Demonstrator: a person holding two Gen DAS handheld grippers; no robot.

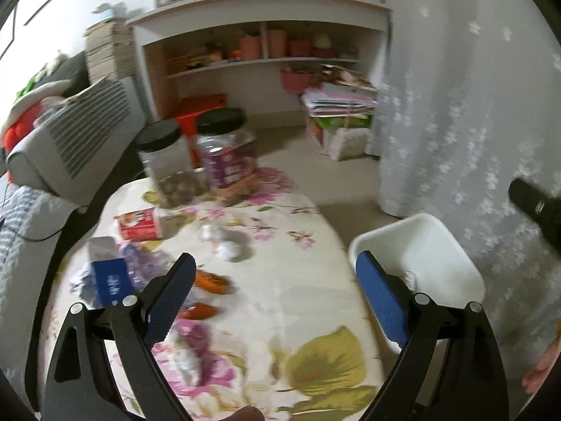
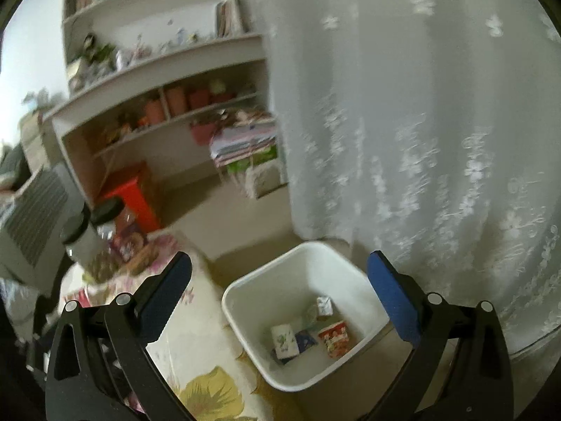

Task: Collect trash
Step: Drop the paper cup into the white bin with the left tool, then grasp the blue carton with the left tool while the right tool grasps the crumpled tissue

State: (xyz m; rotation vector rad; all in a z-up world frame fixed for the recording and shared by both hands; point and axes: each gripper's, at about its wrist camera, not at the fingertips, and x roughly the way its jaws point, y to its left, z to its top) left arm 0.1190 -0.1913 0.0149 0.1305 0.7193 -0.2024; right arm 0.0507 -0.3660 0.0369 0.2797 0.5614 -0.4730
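My left gripper (image 1: 277, 291) is open and empty above a floral tablecloth table (image 1: 298, 308). Trash lies on the table: a red carton (image 1: 138, 224), a blue box (image 1: 110, 280), crumpled white paper (image 1: 224, 242), orange wrappers (image 1: 210, 280) and purple wrapping (image 1: 140, 263). A white bin (image 1: 420, 245) stands on the floor right of the table. My right gripper (image 2: 280, 298) is open and empty above the white bin (image 2: 245, 287), which holds several small cartons, among them a red one (image 2: 335, 338) and a white one (image 2: 284, 342).
Two black-lidded clear jars (image 1: 168, 161) (image 1: 226, 151) stand at the table's far end. A grey sofa (image 1: 66, 140) is on the left, a white shelf unit (image 1: 259, 52) behind, a lace curtain (image 1: 473, 105) on the right, an orange stool (image 2: 131, 200) on the floor.
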